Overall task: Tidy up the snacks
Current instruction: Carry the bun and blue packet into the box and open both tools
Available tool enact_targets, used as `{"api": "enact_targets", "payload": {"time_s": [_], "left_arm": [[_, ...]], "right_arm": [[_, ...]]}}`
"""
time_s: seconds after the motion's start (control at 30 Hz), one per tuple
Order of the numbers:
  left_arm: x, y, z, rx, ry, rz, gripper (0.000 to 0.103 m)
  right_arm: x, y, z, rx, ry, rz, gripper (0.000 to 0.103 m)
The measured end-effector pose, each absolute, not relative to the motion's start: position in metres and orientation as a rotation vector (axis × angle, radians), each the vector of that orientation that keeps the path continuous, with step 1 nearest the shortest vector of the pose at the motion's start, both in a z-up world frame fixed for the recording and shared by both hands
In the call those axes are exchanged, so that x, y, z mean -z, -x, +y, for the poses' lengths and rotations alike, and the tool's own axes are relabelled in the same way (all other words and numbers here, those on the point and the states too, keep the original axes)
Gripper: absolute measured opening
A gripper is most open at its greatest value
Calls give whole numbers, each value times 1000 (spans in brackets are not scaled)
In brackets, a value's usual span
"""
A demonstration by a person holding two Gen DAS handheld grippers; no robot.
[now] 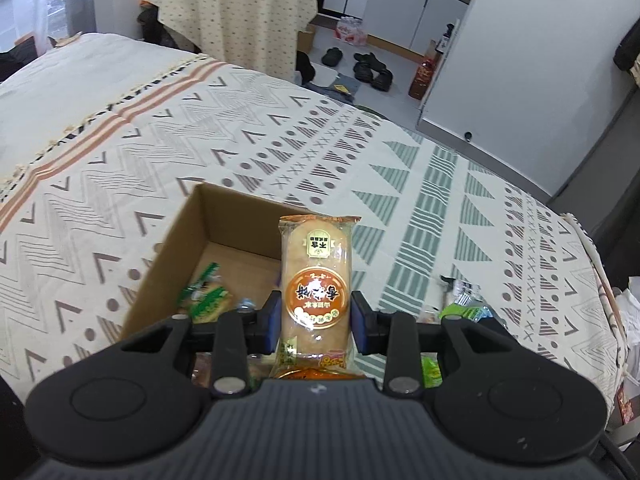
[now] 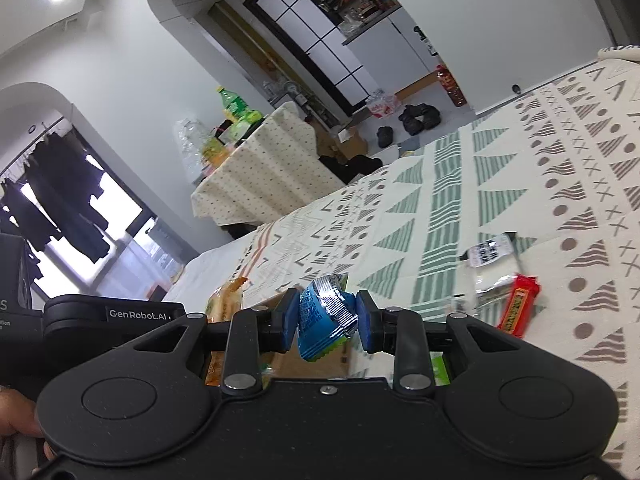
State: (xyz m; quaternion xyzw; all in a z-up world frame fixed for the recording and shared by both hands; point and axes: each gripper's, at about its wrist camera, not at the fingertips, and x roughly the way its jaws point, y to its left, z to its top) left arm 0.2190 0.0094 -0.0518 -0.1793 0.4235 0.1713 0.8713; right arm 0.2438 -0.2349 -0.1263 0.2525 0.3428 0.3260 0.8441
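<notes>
Two snacks, each between closed fingers (image 1: 273,316).

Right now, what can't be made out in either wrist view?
- Left wrist: near half of the cardboard box, hidden by the left gripper and its rice cracker pack.
- Left wrist: snacks under the gripper body, covered.
- Right wrist: red bar label, blurred.
- Right wrist: blue packet print, crumpled in the right gripper.
</notes>
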Motion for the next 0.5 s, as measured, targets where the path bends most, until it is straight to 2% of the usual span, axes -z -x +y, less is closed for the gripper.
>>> {"api": "enact_targets", "payload": {"time_s": [0.4, 0.5], "left_arm": [[68, -194, 58, -443, 450, 923, 34], [73, -188, 65, -468, 447, 922, 37]], "right_arm": [[123, -228, -190, -768, -489, 751, 30], [123, -225, -181, -784, -473, 756, 30]]}}
